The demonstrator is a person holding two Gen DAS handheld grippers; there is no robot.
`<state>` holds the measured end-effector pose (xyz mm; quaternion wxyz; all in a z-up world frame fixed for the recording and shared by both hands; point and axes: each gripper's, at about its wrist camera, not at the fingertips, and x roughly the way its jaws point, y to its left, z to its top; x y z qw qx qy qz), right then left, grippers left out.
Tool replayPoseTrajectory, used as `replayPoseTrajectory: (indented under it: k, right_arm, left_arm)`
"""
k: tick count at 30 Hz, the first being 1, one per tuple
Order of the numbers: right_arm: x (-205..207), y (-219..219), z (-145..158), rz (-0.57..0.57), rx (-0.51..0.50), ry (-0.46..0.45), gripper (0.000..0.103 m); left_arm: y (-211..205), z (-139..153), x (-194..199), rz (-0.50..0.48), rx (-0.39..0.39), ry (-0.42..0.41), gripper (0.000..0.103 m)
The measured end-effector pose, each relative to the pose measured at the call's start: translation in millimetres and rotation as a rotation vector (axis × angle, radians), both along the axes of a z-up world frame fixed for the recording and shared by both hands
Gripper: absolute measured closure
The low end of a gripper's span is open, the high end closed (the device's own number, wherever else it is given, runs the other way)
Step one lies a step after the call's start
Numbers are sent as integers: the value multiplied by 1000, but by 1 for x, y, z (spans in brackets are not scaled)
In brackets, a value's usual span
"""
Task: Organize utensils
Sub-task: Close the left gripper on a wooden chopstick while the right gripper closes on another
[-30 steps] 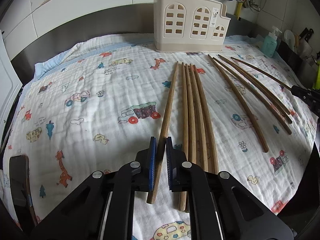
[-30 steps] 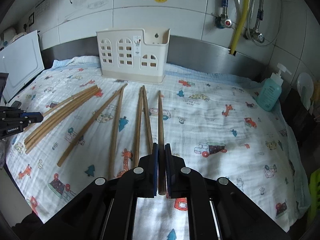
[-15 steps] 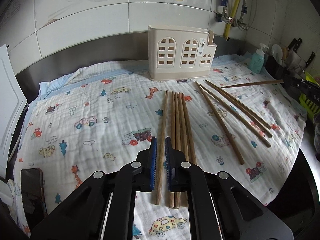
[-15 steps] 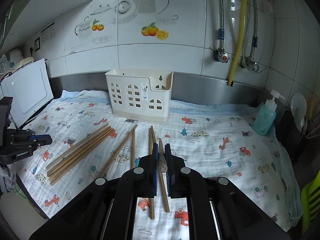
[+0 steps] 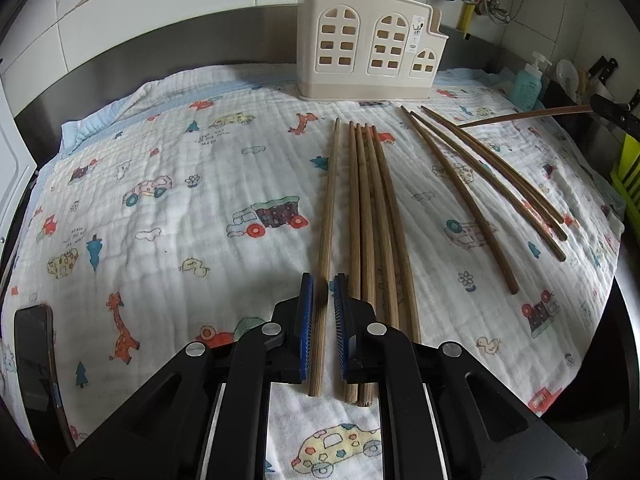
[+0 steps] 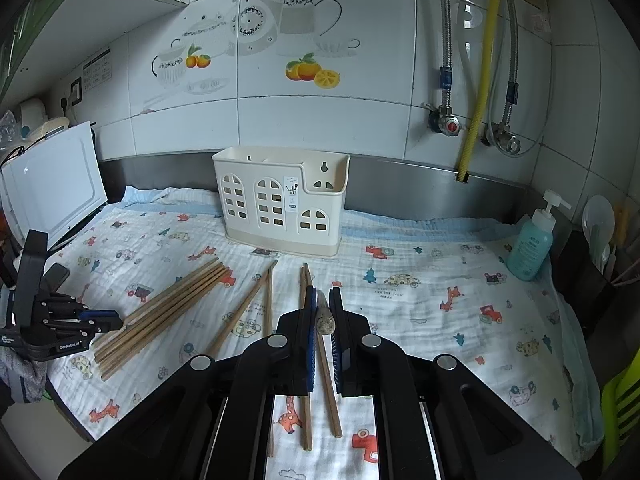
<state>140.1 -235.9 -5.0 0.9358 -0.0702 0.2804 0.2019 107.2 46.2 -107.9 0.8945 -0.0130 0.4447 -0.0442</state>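
Several long wooden chopsticks lie on a printed cloth (image 5: 168,216). My left gripper (image 5: 323,284) is low over the near end of the leftmost light chopstick (image 5: 329,200); its jaws straddle the stick with small gaps, barely open. A bundle of light chopsticks (image 5: 372,208) lies just right of it. My right gripper (image 6: 322,300) is shut on a chopstick (image 6: 323,312), lifted and pointing at the camera; that stick shows in the air in the left wrist view (image 5: 524,115). A cream utensil holder (image 6: 282,200) stands at the back, also in the left wrist view (image 5: 366,44).
Dark chopsticks (image 5: 492,184) lie to the right on the cloth. A teal soap bottle (image 6: 532,240) stands at the back right. A phone (image 5: 34,360) lies at the near left edge. A white board (image 6: 56,184) leans at the left.
My right gripper has lifted its chopstick off the cloth and raised it. My left gripper rose, then came back down over the leftmost light chopstick.
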Motion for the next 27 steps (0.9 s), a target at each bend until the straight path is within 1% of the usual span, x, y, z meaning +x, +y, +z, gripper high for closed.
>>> replayPoseTrajectory:
  k: [3, 8, 10, 13, 16, 19, 22, 27]
  right_arm:
    - [2, 1, 2, 0, 1, -5, 97]
    - [5, 4, 3, 1, 0, -14, 96]
    - [5, 4, 4, 0, 1, -13, 96]
    - [4, 5, 4, -1, 5, -15, 96]
    - [4, 7, 5, -1, 2, -17, 96]
    - [5, 8, 5, -1, 3, -18, 96]
    - [7, 8, 6, -3, 11, -19, 96]
    - [11, 10, 9, -5, 18, -26, 96]
  left_arm:
    - [-1, -6, 2, 0, 12, 19, 92]
    - [-5, -7, 3, 3, 28, 4, 92]
    - [-7, -7, 3, 1, 43, 2, 95]
    - [-5, -4, 4, 13, 19, 3, 97]
    - [-1, 7, 3, 18, -29, -16, 97]
    - [1, 23, 1, 22, -42, -58, 97]
    - [5, 39, 2, 23, -76, -97, 97]
    - [7, 66, 9, 37, -81, -177, 98]
